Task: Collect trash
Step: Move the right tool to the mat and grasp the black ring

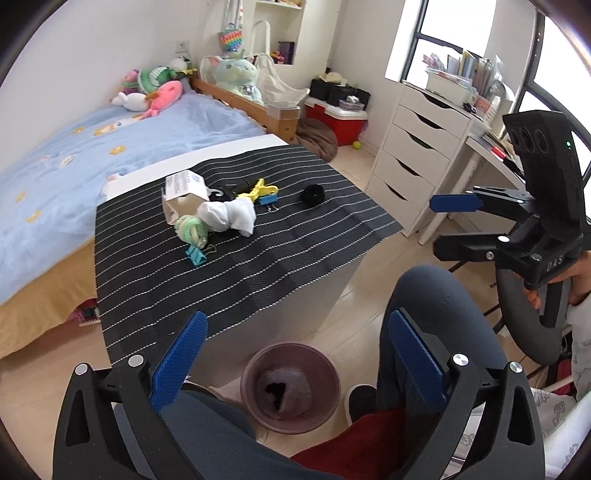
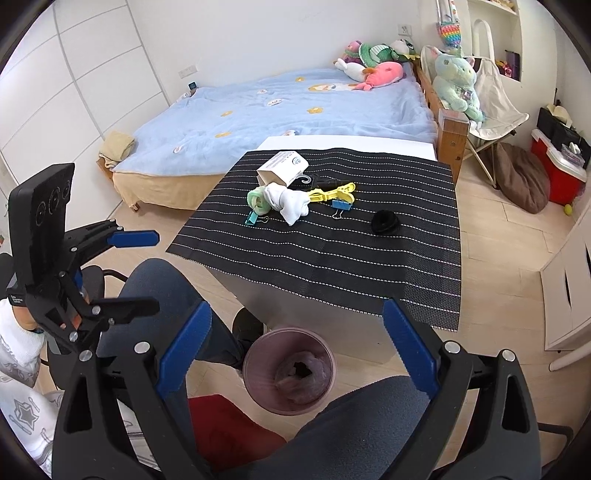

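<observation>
Between pickups: my left gripper (image 1: pixel 295 354) and right gripper (image 2: pixel 295 347) both wide, empty, over bin (image 1: pixel 255 373); next grab paper box (image 1: pixel 184 194) at 11 o'clock on counter (image 1: pixel 295 229)

A daylit bedroom: blue-covered bed (image 2: pixel 295 107) against white walls, pale wood floor (image 2: pixel 509 236), white drawer unit (image 1: pixel 417 155) beneath a window (image 1: pixel 454 22).

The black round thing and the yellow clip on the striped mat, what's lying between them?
Only bare striped mat between the black round thing and the yellow clip, clearest in the right wrist view.
</observation>
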Available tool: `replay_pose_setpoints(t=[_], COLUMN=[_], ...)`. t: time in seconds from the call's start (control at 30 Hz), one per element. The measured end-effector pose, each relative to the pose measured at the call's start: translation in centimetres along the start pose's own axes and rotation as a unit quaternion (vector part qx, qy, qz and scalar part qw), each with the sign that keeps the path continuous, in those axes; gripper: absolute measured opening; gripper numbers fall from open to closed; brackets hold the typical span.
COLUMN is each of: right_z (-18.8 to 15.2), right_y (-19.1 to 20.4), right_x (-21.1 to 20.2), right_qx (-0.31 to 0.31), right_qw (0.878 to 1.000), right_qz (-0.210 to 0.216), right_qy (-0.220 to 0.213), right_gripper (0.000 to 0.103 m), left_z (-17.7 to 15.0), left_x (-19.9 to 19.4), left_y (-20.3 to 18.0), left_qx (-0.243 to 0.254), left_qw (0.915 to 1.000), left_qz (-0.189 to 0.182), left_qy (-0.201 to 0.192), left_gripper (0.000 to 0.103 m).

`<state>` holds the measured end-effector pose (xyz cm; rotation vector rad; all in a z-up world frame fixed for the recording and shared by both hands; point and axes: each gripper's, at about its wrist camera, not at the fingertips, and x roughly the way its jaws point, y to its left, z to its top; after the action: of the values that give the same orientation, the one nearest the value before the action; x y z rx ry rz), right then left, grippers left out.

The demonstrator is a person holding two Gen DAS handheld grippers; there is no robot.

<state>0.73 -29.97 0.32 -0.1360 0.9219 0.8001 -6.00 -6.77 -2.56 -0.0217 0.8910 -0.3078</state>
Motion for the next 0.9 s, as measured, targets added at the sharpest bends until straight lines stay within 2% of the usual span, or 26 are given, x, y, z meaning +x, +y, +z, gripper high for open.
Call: replay_pose_setpoints(t=[0.5,0.6,0.9], right_z=[0.2,0.5,3.4], right_y=[-0.2,-0.4,-1.6], right_x=[0.4,0.4,1.4], right_qx=[0.008,0.008,-0.017], right_qw=[1.000,1.000,0.999], right_qz=[-0.002,-0.006,-0.034], right_qy=[-0.002,-0.003,0.001], right_gripper=[0.096,0.096,0.096], left_z=[-0.1,0.1,1.7], left_x=[-0.2,-0.1,0.1], left_y=[1.7,2.1,3.2], left_qx=[-0.031,-0.035,-0.029], left_qw=[0.9994,0.9991,0.9985], left_qz=[0.008,0.001,0.027], left_qy=[-0.012,-0.026,-0.039], left_gripper=[0.095,0.095,0.095])
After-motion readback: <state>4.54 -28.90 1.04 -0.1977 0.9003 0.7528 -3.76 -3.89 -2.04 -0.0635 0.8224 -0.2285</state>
